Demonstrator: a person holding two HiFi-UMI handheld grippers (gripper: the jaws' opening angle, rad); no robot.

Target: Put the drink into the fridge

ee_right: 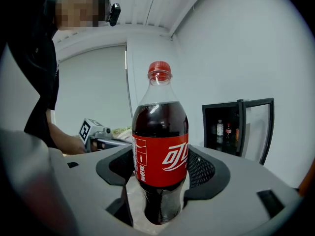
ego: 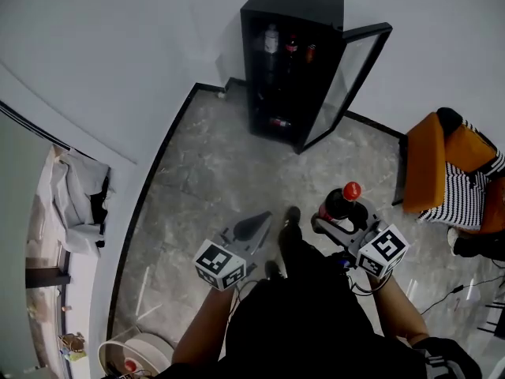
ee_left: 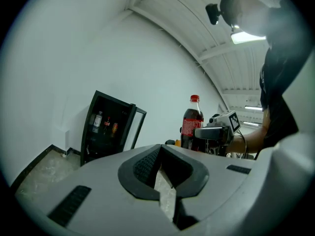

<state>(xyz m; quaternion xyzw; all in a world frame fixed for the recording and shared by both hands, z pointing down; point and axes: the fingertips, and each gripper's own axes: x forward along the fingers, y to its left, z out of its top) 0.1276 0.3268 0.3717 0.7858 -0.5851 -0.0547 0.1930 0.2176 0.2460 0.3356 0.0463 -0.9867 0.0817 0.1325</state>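
Note:
A cola bottle (ee_right: pixel 160 151) with a red cap and red label stands upright between the jaws of my right gripper (ee_right: pixel 160 186), which is shut on its lower body. In the head view the bottle (ego: pixel 343 200) and right gripper (ego: pixel 341 221) hang over the grey floor. My left gripper (ego: pixel 251 229) is beside them to the left, shut with nothing in it; its pads (ee_left: pixel 147 166) meet. The black fridge (ego: pixel 288 61) stands against the far wall, its glass door (ego: pixel 347 77) swung open to the right.
Several bottles (ego: pixel 272 38) stand on the fridge shelves. An orange chair with a striped cushion (ego: pixel 450 172) is at the right. Cables (ego: pixel 458 290) lie on the floor near it. White cloth (ego: pixel 79 196) and a round white object (ego: pixel 138 354) are at the left.

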